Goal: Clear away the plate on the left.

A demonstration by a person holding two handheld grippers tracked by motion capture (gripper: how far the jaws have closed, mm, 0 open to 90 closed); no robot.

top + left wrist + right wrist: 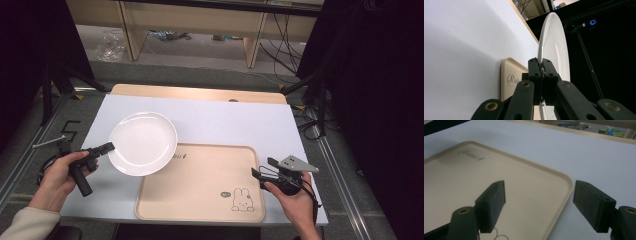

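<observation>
While my left claw (107, 147) pinches the plate (142, 143) rim, the tray (200, 182) waits rightward.
Plate hangs over the tray's near-left corner and the tabletop (225, 120); my right claw (262, 167) gapes idle over the tray's right edge.

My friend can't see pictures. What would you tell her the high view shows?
The left gripper is shut on the rim of a white plate, which overlaps a corner of a beige tray with a rabbit drawing. The right gripper, jaws open, waits at the tray's right edge.
</observation>
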